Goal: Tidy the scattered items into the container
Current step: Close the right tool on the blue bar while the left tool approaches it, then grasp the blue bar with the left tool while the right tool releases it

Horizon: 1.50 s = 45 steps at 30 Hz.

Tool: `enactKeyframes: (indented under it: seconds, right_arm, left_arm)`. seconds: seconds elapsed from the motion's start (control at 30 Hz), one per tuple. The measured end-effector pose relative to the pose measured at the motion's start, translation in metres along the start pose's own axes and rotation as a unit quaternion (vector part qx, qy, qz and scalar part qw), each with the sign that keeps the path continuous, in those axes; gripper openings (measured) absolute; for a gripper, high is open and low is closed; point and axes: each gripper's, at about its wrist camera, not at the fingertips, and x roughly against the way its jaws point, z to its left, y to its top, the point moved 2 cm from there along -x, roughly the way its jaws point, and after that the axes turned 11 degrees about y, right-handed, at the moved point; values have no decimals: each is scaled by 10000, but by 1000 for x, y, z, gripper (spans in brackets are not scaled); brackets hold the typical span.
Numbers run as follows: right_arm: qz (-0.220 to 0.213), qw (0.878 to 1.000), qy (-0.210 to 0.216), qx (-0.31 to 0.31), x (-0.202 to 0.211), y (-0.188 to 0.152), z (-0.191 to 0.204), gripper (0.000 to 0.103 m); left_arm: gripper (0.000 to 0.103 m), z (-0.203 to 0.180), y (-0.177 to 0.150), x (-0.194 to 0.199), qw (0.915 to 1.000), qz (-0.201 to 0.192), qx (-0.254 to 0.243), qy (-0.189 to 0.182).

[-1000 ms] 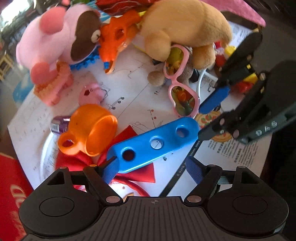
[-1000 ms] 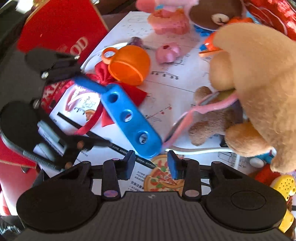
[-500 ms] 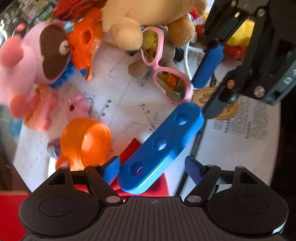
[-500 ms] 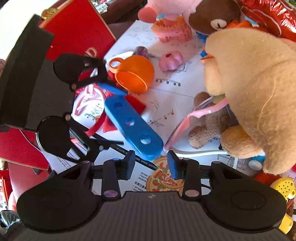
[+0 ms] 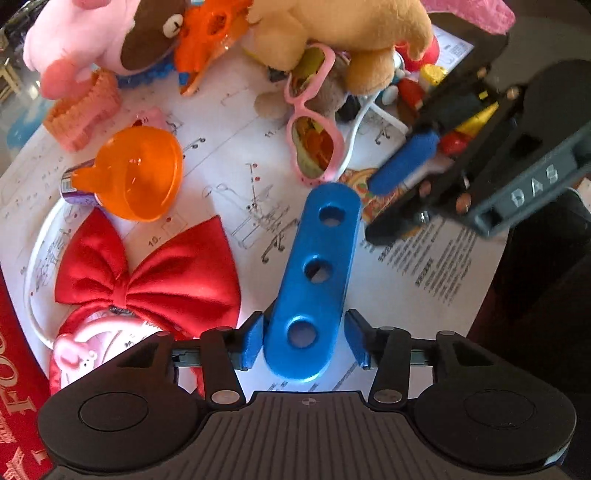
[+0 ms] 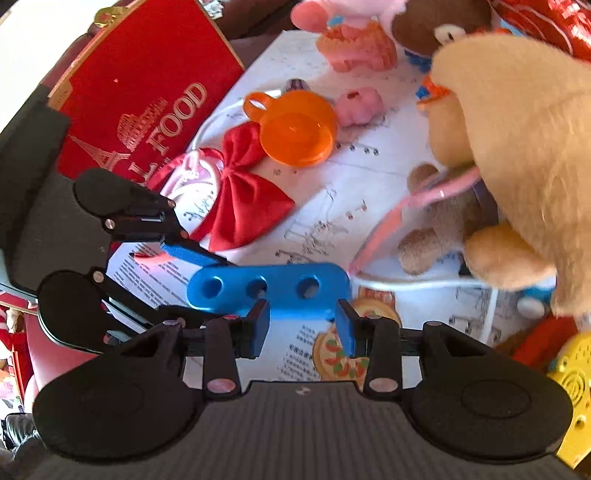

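Observation:
A blue bar with three holes lies on paper sheets, its near end between the open fingers of my left gripper; a gap shows on the right side. It also shows in the right wrist view, just beyond my right gripper, which is open and empty. The left gripper appears there at the bar's left end. An orange cup, a red bow and pink heart glasses lie scattered around.
A tan plush, a pink and brown plush and an orange toy crowd the far side. A red box lettered FOOD stands at the left. Small toys lie at the far right.
The blue bar has swung from slanted to lengthwise between my left fingers. The left gripper moved in around its near end. The right gripper opened wider and shifted behind the bar.

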Motion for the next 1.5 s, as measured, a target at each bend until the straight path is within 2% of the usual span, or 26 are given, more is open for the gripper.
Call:
enactKeyframes:
  seconds: [0.1,0.17,0.27,0.3,0.47,0.53,0.7,0.73,0.87,1.0,1.07,1.1,1.17,1.23,1.33,1.37,1.4,1.5]
  right_arm:
    - [97,9998,-57,-175,-5,-5,-2,45]
    - [101,9993,-19,-354,-8,-8,-4,45]
    - [77,9984,32,-552,-14,-9,-7,45]
    - [60,9980,47,-620,-17,-8,-7,45]
    - [-173,9947,305,-964,-21,8,-4,46]
    - [-194,9950,236,-955,-23,13,0,50]
    - [-208,9935,99,-1113,-21,13,-6,50]
    - [-209,9924,137,-1206,-21,12,-8,53]
    - [-247,9889,117,-1461,-30,14,-10,55]
    - [-333,9882,-89,-1491,-35,20,2,50]
    - [-441,9883,-99,-1455,-32,24,9,42]
    - [-493,9883,-106,-1437,-29,27,13,39]
    - [-534,9888,-168,-1387,-26,32,20,33]
    - [-507,9891,-361,-1336,-27,35,24,32]
    - [-446,9877,-445,-1431,-31,37,26,29]
    - [-436,9868,-457,-1490,-32,38,25,29]
    - [-423,9860,-458,-1544,-32,38,24,29]
    - [-382,9847,-414,-1651,-32,38,22,29]
  left_arm:
    - [54,-8,4,-8,10000,42,17,-30]
    - [43,-7,2,-7,9998,-18,168,-55]
    - [43,2,-1,-5,9976,-17,632,-282]
    - [39,2,-2,-4,9968,-8,736,-318]
    - [40,-1,-5,-1,9943,-91,1002,-346]
    - [39,3,-7,-3,9918,-118,1212,-377]
    - [39,24,-15,-6,9754,-151,2051,-797]
    - [39,25,-17,-7,9743,-171,2083,-841]
    - [39,21,-19,-5,9720,-268,2063,-1098]
    - [41,14,-19,-4,9766,-308,1933,-888]
    - [48,13,-19,-2,9783,-340,1904,-749]
    - [59,12,-19,-1,9789,-346,1895,-675]
    - [61,9,-17,-1,9800,-362,1899,-479]
    - [65,5,-15,1,9801,-381,1927,-287]
    - [64,-2,-13,7,9793,-404,1982,52]
    - [61,-3,-13,8,9787,-389,2011,156]
    - [43,-4,-13,10,9773,-355,2078,209]
    - [38,0,-16,11,9723,-288,2311,171]
